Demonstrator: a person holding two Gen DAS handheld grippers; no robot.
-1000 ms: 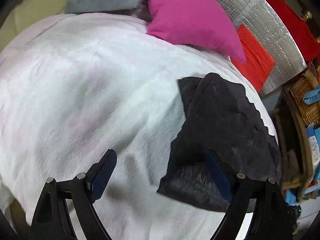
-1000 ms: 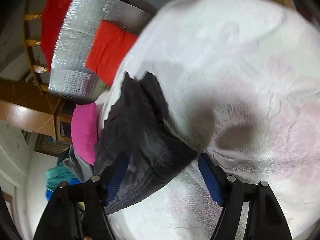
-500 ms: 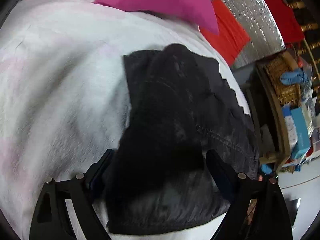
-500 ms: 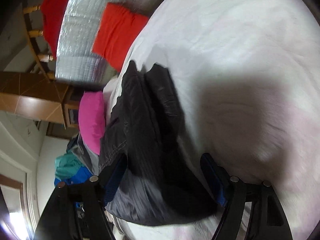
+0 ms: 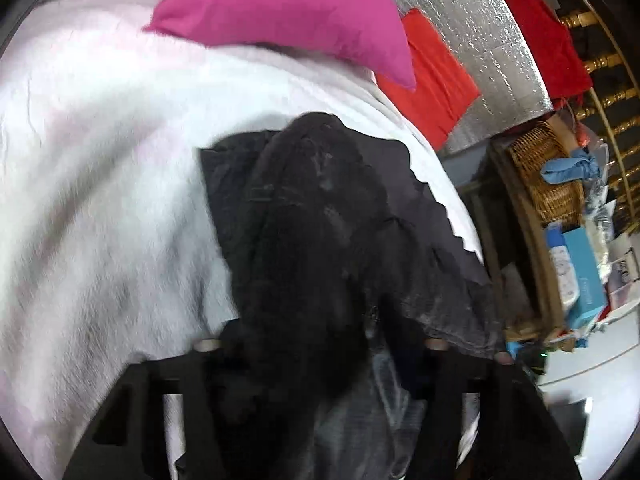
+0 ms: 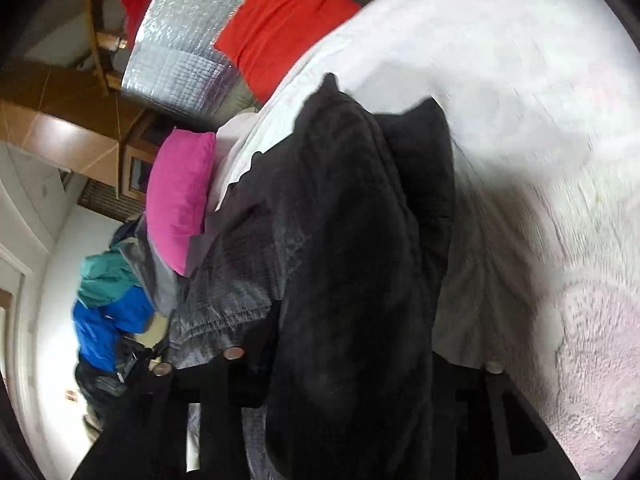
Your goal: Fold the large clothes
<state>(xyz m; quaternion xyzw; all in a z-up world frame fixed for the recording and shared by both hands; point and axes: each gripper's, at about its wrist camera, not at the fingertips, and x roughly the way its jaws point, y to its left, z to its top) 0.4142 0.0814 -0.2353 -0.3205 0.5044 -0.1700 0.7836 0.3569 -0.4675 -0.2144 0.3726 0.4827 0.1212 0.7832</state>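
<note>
Although the dark garment (image 5: 320, 248) already lies doubled into a compact bundle on the white blanket (image 5: 100, 200), folding does not appear complete. At least 2 layers are visible: a black fleecy layer on top and a grey layer with a gathered hem beneath it, offset along the edge. The bundle sits near the edge of the blanket, below the pink pillow (image 5: 288, 12) and beside the red cushion (image 5: 432, 76). Judged from this state, remaining work is a final fold or a squaring of the edges, then release.

Left gripper (image 5: 320, 344): the fabric drapes over and between its fingers and hides the pads. The finger arms stand well apart in the left wrist view, but whether the tips pinch the cloth cannot be determined.

Right gripper (image 6: 360, 360): the same condition applies. The black layer (image 6: 352, 240) hangs across the gap and covers both pads. The arms look widely spaced, yet actual closure on the cloth cannot be confirmed. Both tools are in contact with the garment.

A heap of blue and teal clothing (image 6: 108, 304) lies beyond the pillow, apart from the bundle.
</note>
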